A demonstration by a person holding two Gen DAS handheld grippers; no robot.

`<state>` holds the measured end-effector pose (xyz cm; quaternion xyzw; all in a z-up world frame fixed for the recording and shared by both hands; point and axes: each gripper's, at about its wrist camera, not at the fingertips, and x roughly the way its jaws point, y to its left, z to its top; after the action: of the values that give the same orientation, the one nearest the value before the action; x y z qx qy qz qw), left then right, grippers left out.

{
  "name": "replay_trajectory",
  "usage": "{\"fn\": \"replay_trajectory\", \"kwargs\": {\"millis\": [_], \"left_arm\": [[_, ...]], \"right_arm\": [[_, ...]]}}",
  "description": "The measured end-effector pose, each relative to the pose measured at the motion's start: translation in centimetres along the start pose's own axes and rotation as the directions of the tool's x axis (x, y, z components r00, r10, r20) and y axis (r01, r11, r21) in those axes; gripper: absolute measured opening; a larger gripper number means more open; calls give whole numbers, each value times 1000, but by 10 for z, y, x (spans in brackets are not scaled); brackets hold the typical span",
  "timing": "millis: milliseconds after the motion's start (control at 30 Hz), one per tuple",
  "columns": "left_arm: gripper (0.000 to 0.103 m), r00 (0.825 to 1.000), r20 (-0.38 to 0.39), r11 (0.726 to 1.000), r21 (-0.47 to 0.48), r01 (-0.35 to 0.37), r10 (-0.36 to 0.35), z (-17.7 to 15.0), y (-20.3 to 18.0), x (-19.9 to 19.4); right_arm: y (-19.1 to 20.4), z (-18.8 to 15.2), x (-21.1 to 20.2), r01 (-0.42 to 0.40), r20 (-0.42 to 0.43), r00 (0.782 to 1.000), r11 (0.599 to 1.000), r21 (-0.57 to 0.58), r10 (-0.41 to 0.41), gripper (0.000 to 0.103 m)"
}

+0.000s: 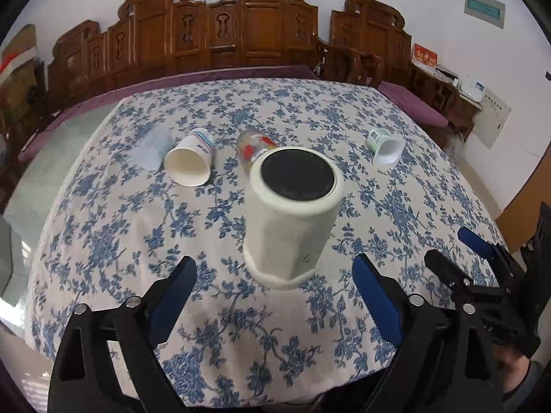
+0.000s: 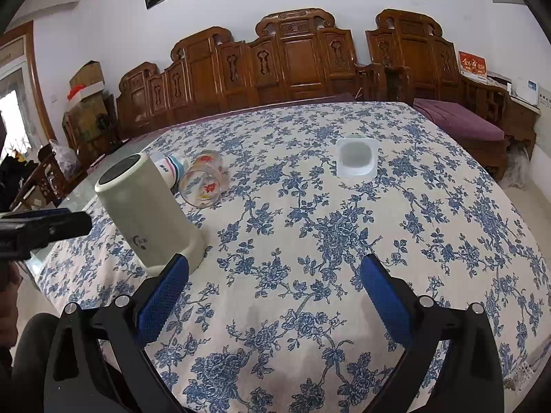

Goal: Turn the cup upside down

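A tall cream cup [image 1: 292,220] with a dark round end facing up stands on the flowered tablecloth [image 1: 137,227], its wider rim down on the cloth. My left gripper [image 1: 273,273] is open, its blue-padded fingers either side of the cup's foot and a little nearer than it, not touching it. In the right wrist view the same cup [image 2: 148,213] stands to the left. My right gripper [image 2: 275,272] is open and empty over bare cloth, its left finger just in front of the cup's foot. The right gripper also shows at the right edge of the left wrist view [image 1: 454,251].
Farther back lie several cups on their sides: a clear plastic cup [image 1: 153,148], a white paper cup [image 1: 191,161], a glass with red fish [image 1: 255,146] and a small white square pot [image 1: 384,146]. A carved wooden bench [image 1: 241,31] with purple cushions stands behind the table.
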<state>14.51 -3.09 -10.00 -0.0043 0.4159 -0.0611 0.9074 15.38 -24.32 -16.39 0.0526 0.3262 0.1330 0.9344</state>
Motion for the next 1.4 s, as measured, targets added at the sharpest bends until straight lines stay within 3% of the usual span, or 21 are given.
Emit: {"fn": "replay_trajectory", "kwargs": {"millis": [367,567,833,1067,1400], "left_arm": [[95,998,45,999,-21,-39,40,-20,10,-29],[95,992,123,999,-30,-33,36,-28,13,-59],[95,955,288,997,-37,-67,75,-34,12,-121],[95,923,372,995,-42,-88,97,-38,10,-159],[95,915,390,994,-52,-92,105,-42,11,-174]], "right_arm": [[19,6,-21,8,-8,1000,1000,-7,-8,100],[32,17,-57,-17,38,999,1000,-19,18,100],[60,35,-119,-18,146,989,998,-66,27,100],[78,40,-152,-13,201,979,995,-101,33,100],[85,41,-163,-1,221,975,993,-116,27,100]]}}
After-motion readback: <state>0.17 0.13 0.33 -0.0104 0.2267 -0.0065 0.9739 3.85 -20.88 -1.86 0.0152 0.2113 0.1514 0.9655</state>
